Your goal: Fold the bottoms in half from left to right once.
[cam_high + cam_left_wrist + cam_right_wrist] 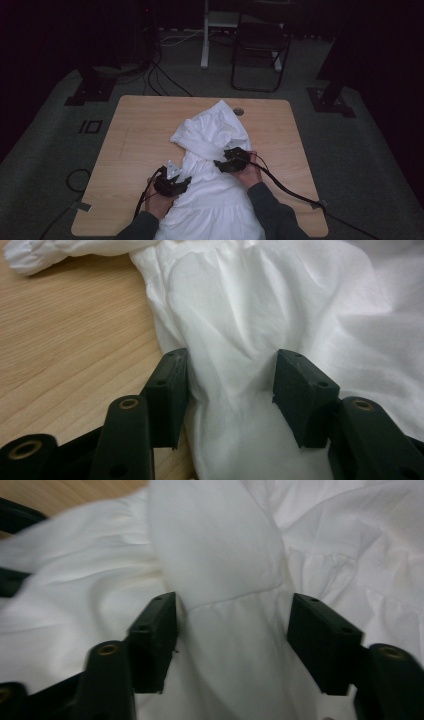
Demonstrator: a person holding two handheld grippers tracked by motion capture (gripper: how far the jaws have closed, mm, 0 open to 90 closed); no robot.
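A crumpled white garment [212,145] lies on the wooden table [140,135], from its middle down to the near edge. My left gripper [187,180] rests at the garment's left edge near the front, pointing right. In the left gripper view its jaws [230,375] stand apart over a bulge of the white fabric [240,315], with bare wood [65,340] to the left. My right gripper [218,164] sits on the garment's right side, pointing left. Its jaws [232,615] are apart, with a folded band of the fabric [215,550] lying between and beyond them.
A round cable hole [238,111] lies in the tabletop behind the garment. A dark chair [260,50] and a white stand [205,35] are on the floor beyond the table. Cables [295,192] trail from both grippers over the table's near edge.
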